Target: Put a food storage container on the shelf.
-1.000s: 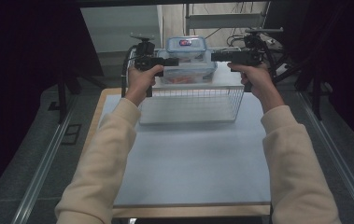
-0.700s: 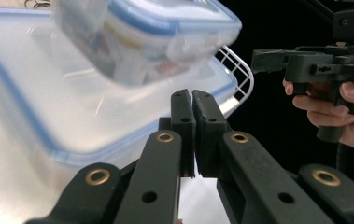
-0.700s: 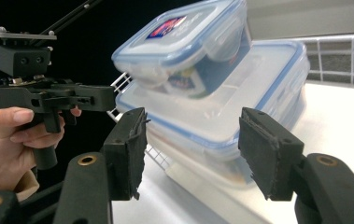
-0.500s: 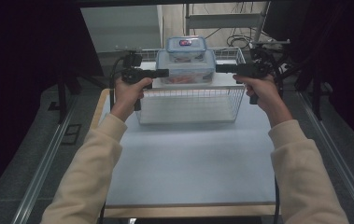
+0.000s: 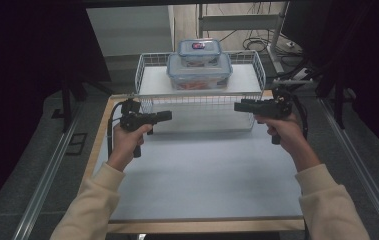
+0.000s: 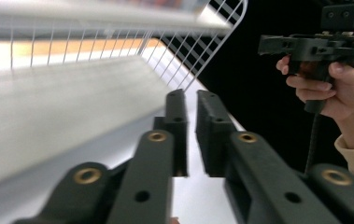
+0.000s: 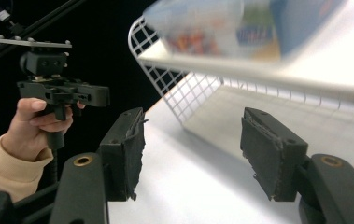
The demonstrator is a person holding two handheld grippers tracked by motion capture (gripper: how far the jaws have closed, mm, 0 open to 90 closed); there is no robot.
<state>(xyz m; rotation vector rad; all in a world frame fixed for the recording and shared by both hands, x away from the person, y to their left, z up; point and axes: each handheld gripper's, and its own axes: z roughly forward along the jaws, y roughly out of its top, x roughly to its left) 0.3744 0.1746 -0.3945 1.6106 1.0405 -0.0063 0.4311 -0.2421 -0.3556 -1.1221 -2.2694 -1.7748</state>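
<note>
Two clear food boxes with blue lids stand stacked on a white wire rack [image 5: 197,102]: a small box [image 5: 199,50] on a larger one [image 5: 198,72] with orange contents. My left gripper [image 5: 169,116] [image 6: 191,95] hovers in front of the rack's left end and points right. Its jaws have just been opening; a narrow gap shows and nothing is between them. My right gripper [image 5: 237,106] [image 7: 193,116] hovers by the rack's right front corner, pointing left, wide open and holding nothing. The boxes [image 7: 240,25] appear blurred above it.
The rack stands at the far edge of a pale mat [image 5: 202,170] on a wooden table [image 5: 99,145]. Metal rails [image 5: 42,185] run along both sides of the table. Cables and a desk frame [image 5: 237,25] lie behind the rack.
Both hands have drawn away from the sides of the larger box, outward, toward the person and down. The stacked boxes stay on the rack.
</note>
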